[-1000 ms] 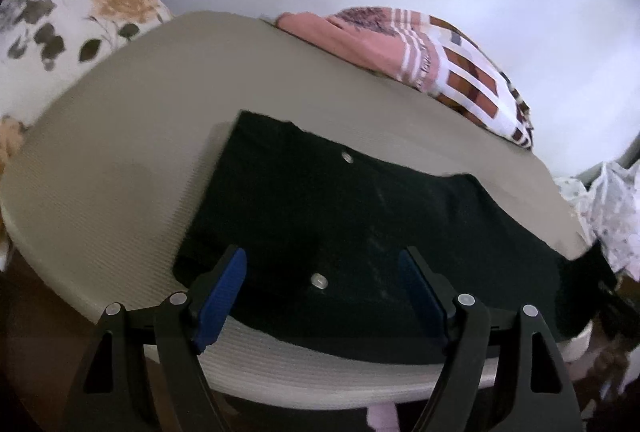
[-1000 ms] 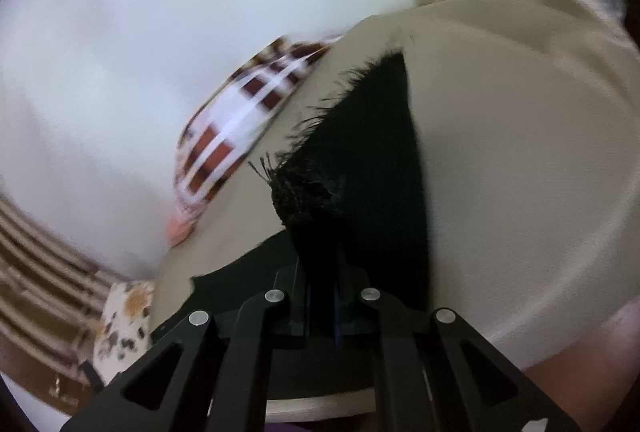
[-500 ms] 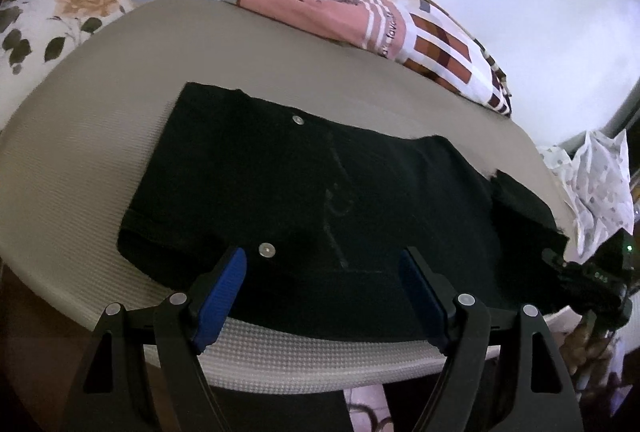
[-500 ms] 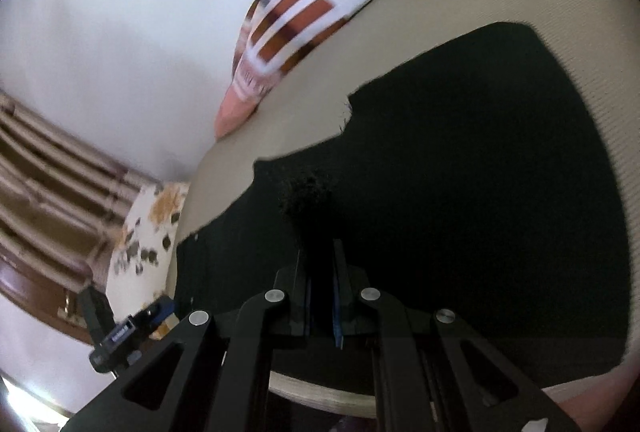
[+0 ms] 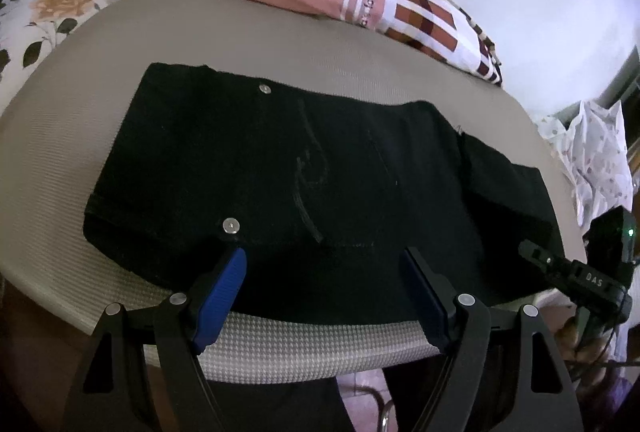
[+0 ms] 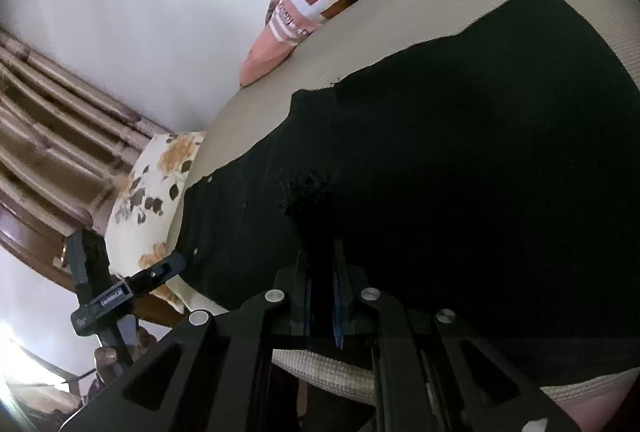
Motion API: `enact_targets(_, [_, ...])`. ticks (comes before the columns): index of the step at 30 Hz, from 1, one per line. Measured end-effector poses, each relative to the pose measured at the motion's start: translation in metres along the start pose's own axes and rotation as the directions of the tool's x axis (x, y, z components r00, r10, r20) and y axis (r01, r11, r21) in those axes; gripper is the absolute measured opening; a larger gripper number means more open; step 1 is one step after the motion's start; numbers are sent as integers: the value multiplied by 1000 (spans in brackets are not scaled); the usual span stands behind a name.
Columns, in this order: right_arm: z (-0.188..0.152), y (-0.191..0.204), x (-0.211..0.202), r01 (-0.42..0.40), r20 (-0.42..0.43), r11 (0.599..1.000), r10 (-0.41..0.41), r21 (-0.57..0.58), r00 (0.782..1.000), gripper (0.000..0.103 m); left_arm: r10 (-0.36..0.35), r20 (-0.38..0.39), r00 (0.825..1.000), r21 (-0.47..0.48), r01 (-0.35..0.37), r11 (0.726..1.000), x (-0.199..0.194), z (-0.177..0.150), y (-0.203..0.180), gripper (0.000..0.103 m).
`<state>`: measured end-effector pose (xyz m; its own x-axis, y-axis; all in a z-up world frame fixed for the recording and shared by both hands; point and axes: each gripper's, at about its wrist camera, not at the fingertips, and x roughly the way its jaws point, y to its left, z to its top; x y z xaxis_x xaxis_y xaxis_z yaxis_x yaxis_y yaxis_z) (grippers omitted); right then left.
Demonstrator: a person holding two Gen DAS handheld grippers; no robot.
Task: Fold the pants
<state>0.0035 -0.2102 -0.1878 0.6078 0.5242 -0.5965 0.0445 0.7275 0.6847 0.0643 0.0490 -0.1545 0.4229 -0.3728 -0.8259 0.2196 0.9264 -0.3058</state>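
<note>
left claw (image 5: 324,296): wide open, with nothing in it. it hangs over the near edge of the pants, maybe so it can press or grab there next.
right claw (image 6: 320,296): its two blue pads are pinched close on a frayed black bit of the pants, most likely a leg end, so that part can be carried over for a fold.
pants (image 5: 280,168): black, flat on the bed, waist to the left and legs going off to the right. two shiny round buttons show. they look folded partway, i think, with more folds to go.
bed (image 5: 304,348): a tan woven cover, right under the pants, giving a flat place to fold.
writing: "das" on the other claw in the left view. a white word on the other claw in the right view is too small to read.
flower pillow (image 5: 48,16): at the far left of the bed.
striped pillow (image 5: 404,8): pink, white and brown, far back by the wall.
</note>
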Motion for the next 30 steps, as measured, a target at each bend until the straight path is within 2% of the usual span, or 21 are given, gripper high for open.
enact_targets(5, [-1, 7, 3, -2, -7, 999, 2, -37, 1000, 9, 1, -22, 1000, 7, -1, 1000, 5, -1, -2, 79])
enact_targets(22, [-11, 25, 18, 77, -37, 978, -86, -192, 996, 10, -7, -35, 999, 11, 7, 1000, 8, -3, -4, 82])
enact_targets(26, [-14, 34, 22, 112, -47, 962, -127, -251, 991, 14, -10, -39, 999, 6, 10, 1000, 9, -3, -3, 82])
enact_targets(30, [-19, 47, 25, 126, -76, 937, -159, -327, 984, 26, -12, -41, 999, 5, 12, 1000, 10, -2, -3, 82])
